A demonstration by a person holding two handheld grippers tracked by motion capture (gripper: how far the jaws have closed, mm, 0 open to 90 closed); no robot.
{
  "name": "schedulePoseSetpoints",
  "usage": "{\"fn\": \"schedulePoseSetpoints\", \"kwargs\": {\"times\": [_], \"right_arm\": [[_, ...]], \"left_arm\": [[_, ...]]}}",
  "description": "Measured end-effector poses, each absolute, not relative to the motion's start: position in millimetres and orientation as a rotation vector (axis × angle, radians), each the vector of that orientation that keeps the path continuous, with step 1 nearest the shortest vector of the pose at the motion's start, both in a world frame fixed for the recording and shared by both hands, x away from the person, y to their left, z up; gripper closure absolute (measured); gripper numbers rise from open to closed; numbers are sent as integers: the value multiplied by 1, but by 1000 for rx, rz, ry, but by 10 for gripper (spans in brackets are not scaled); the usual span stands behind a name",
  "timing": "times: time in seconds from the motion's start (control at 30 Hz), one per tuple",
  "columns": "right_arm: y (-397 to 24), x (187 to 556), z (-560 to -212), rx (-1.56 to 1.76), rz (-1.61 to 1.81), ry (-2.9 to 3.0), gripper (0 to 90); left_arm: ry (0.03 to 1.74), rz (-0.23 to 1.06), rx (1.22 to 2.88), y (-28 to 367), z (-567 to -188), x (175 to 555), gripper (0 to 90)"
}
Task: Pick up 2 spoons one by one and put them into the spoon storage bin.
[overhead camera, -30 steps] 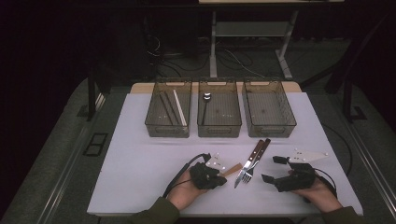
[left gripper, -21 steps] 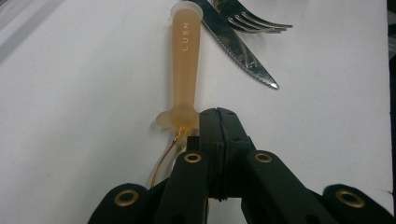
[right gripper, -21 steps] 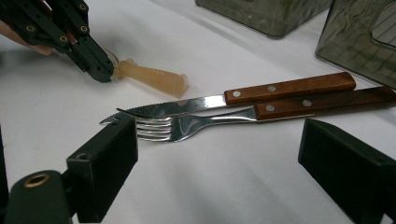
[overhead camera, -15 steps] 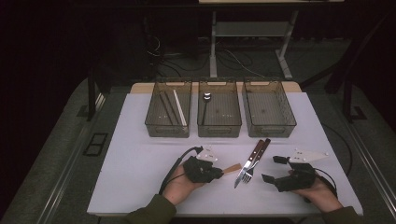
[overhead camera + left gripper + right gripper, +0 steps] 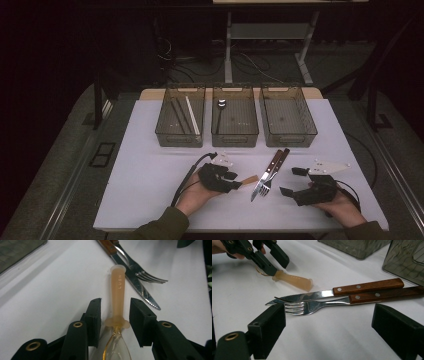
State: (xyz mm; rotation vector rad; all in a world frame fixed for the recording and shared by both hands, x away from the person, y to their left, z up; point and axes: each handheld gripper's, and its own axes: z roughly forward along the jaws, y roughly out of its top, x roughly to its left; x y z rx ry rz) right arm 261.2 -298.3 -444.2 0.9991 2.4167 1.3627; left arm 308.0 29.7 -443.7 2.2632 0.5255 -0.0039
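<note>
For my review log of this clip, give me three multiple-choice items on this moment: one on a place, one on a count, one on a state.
1. Where does the amber-handled utensil lie?
A. In the middle bin
B. On the white table, between the left claw's jaws
C. Beside the right hand

2. How many clear bins stand at the far side of the table?
A. Two
B. Three
C. Four

3. How does the right claw stand?
A. Open, holding nothing
B. Shut on the fork
C. Shut on the knife

Answers: 1 B, the left gripper view shows its handle on the table between the jaws, with gaps on both sides. 2 B, the high view shows three bins in a row. 3 A, its jaws stand wide apart in front of the fork and knife.
</note>
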Motion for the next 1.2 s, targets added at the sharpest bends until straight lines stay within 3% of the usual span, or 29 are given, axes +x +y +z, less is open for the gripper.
{"fn": "schedulePoseSetpoints", "kwargs": {"times": [0.33,0.7,1.2], "right_arm": [[-298,261,-444,995,1354,2417,118],[-298,261,-445,996,1347,2419,118],[-298,261,-444,996,1349,2418,118]], "left_arm": [[490,18,2317,23,-448,302,625],[456,14,2330,20,-445,296,753],[467,46,2304,24,-441,295,760]]}}
